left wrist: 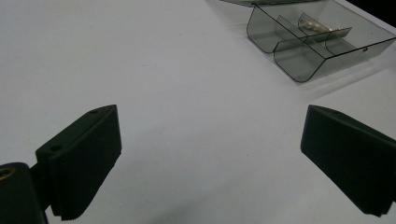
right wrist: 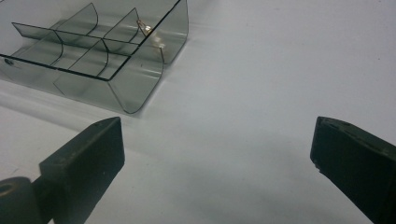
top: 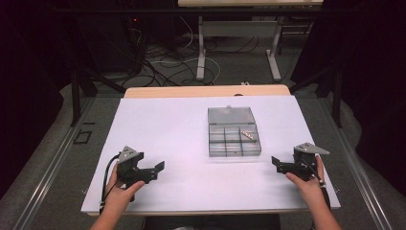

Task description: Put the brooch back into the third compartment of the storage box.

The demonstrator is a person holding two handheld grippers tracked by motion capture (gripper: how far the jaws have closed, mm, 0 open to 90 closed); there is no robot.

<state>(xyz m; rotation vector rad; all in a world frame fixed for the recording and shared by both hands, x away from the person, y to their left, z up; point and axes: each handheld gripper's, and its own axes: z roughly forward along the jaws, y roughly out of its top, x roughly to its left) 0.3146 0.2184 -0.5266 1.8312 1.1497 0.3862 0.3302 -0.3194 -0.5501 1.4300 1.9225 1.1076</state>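
High view: the left gripper (top: 152, 171) and right gripper (top: 282, 165) are resting low on the white table (top: 158, 124), jaws spread and empty, flanking a clear smoky compartment box (top: 234, 132) at centre, likely staged for a start. Its lid is lying open at the far side; a small pale part (top: 247, 134) is sitting in the right-hand compartment of the far row. Left gripper view: jaws gaping, box up right (left wrist: 322, 42). Right gripper view: jaws wide apart, box up left (right wrist: 93, 51), its curved dividers showing.
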